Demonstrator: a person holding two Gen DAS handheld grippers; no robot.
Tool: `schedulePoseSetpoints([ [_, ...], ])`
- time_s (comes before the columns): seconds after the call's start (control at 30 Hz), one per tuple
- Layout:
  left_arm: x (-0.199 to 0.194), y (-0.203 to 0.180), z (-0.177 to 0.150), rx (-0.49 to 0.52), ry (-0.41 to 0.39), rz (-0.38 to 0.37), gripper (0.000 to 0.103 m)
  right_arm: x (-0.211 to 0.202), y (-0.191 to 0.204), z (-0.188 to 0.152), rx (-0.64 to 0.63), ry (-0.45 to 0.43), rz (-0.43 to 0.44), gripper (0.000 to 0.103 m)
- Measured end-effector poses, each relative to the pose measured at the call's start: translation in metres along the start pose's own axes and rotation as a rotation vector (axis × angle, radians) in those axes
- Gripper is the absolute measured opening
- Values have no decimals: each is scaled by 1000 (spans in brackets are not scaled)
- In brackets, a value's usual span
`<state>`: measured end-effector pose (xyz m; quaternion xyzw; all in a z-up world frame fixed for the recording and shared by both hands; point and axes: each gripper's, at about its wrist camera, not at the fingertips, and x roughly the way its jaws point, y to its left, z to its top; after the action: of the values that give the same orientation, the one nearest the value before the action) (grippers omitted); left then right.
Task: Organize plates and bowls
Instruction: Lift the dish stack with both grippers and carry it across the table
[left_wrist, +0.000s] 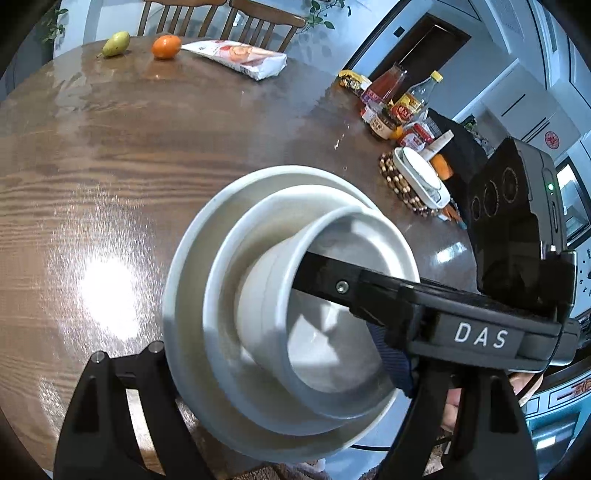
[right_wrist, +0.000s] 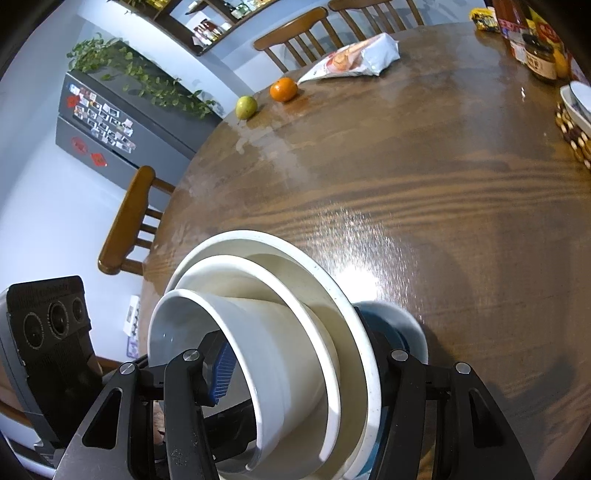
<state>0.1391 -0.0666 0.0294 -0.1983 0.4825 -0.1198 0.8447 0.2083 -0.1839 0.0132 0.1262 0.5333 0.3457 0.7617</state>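
A nested stack of white dishes is held tilted on edge above the round wooden table (left_wrist: 147, 147): a large outer plate (left_wrist: 192, 266), a middle bowl (left_wrist: 229, 266) and a small inner bowl (left_wrist: 280, 295). The stack also shows in the right wrist view (right_wrist: 280, 332). My left gripper (left_wrist: 284, 387) and my right gripper (right_wrist: 295, 373) both clamp the stack, each with one finger inside the inner bowl and one behind the plate. The right gripper's finger (left_wrist: 332, 273) reaches into the inner bowl in the left wrist view. A blue-rimmed dish (right_wrist: 406, 325) shows behind the plate.
A pear (left_wrist: 116, 43), an orange (left_wrist: 166, 46) and a snack bag (left_wrist: 236, 59) lie at the table's far side. Bottles and jars (left_wrist: 391, 103) stand at the right edge, beside white dishes (left_wrist: 421, 177) on a beaded mat. Wooden chairs (right_wrist: 125, 221) ring the table.
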Motion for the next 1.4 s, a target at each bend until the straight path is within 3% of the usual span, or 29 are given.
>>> schedulePoseSetpoints([
  [0.33, 13, 7, -9, -18, 50, -9, 79, 13, -9, -13, 13, 34, -26, 58],
  [0.93, 11, 6, -13, 6, 11, 19, 79, 16, -4, -19, -18, 5, -117, 58],
  [1.4, 12, 6, -11, 26, 37, 5, 81, 13, -5, -18, -43, 6, -145, 59],
])
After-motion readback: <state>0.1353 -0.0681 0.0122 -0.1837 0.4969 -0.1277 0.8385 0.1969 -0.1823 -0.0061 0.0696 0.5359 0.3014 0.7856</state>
